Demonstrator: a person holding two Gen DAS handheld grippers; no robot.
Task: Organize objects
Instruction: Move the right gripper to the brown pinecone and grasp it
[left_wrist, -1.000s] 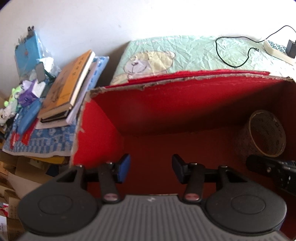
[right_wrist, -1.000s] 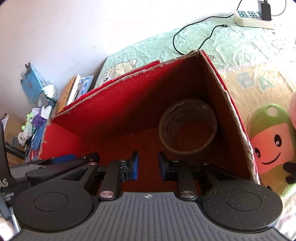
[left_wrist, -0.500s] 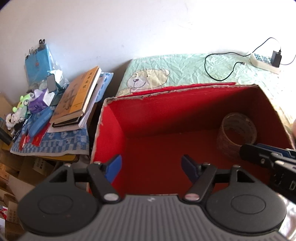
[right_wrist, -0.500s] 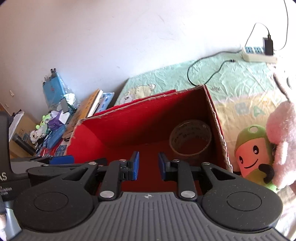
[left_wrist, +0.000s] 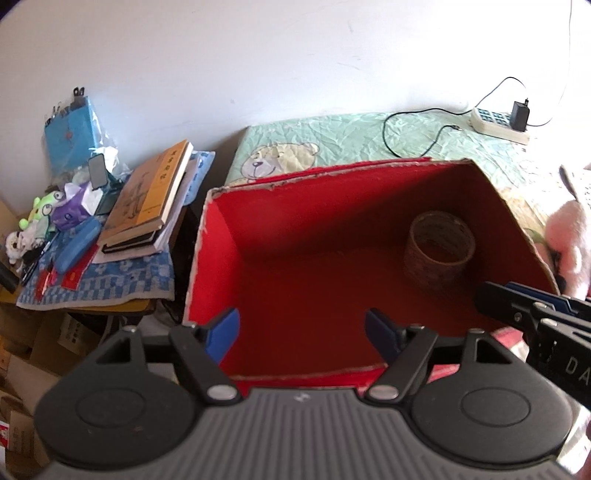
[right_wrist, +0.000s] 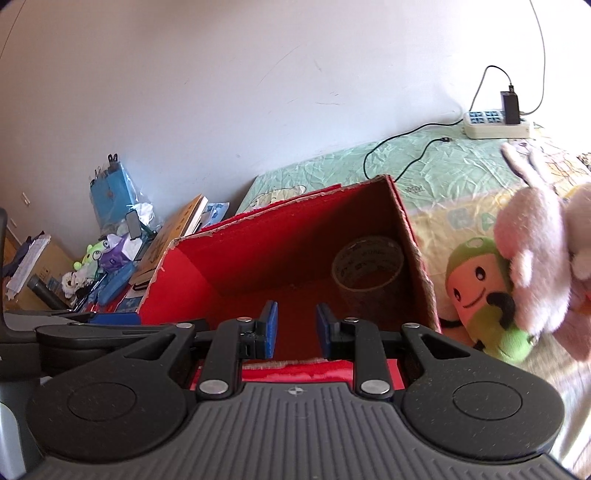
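A red cardboard box (left_wrist: 218, 236) (right_wrist: 173, 291) stands open on the bed, with a roll of brown tape (left_wrist: 437, 251) (right_wrist: 365, 269) in its far right corner. My left gripper (left_wrist: 303, 328) hangs over the box's near edge; its jaws are opening and nothing is between them. My right gripper (right_wrist: 296, 325) is over the same edge, its jaws a little apart and empty; it also shows in the left wrist view (left_wrist: 495, 299). A green and peach plush toy (right_wrist: 476, 291) and a pink plush toy (right_wrist: 535, 251) (left_wrist: 569, 240) lie right of the box.
A side table left of the bed carries stacked books (left_wrist: 147, 199), a blue pencil case (left_wrist: 79, 247), small toys and a blue bag (left_wrist: 72, 136). A power strip (left_wrist: 498, 123) with a black cable (left_wrist: 406, 125) lies on the bear-print sheet (left_wrist: 332, 140) by the wall.
Both grippers have pulled back and up from inside the box, so its near edge and the wall now show. The left jaws have spread wider. The plush toys came into view.
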